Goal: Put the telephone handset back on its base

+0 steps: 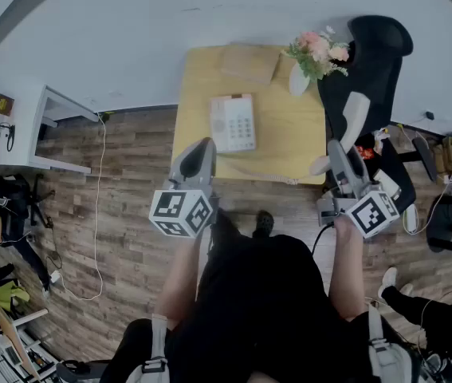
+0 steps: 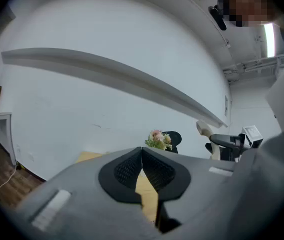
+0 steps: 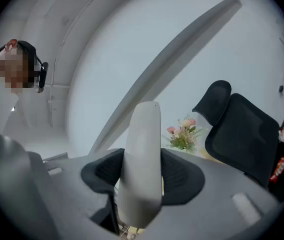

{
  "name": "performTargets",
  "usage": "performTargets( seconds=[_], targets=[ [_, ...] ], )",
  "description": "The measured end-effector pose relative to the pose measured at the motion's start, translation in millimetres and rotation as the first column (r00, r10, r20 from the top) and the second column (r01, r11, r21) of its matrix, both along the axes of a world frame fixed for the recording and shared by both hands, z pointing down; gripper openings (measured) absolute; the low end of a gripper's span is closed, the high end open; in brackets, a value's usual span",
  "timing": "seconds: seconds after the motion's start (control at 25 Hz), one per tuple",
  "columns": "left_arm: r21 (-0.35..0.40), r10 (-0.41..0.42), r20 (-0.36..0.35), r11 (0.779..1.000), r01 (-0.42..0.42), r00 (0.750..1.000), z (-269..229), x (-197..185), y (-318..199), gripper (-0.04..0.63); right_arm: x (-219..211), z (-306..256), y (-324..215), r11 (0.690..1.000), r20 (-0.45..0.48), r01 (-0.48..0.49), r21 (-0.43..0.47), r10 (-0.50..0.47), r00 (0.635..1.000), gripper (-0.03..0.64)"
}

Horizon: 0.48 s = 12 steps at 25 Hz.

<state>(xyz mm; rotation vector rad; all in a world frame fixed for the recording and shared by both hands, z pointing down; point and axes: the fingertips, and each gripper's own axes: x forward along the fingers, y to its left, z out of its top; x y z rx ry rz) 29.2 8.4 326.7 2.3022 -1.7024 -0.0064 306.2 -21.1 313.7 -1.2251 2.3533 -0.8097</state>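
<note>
the left gripper (image 1: 201,147) is pinched together on nothing, near the table's front edge. the right gripper (image 1: 339,153) clamps the white handset (image 1: 355,112) at the table's right edge, well apart from its base (image 1: 233,123) on the wooden table (image 1: 289,146). beyond stand flowers (image 1: 319,53) and a black chair (image 1: 379,42).

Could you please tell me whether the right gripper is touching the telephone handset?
Touching. The right gripper view shows the right gripper with both black pads pressed on the handset.
</note>
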Motion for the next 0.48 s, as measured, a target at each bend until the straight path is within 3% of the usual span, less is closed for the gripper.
performTargets(
  seconds=[0.48],
  targets=[
    [-0.011, 0.007, 0.016, 1.0, -0.007, 1.0, 2.3, 18.7, 11.2, 0.011, 4.3, -0.4, 6.9, 0.999, 0.023, 0.032, 0.004, -0.032, 0.999, 0.222]
  ],
)
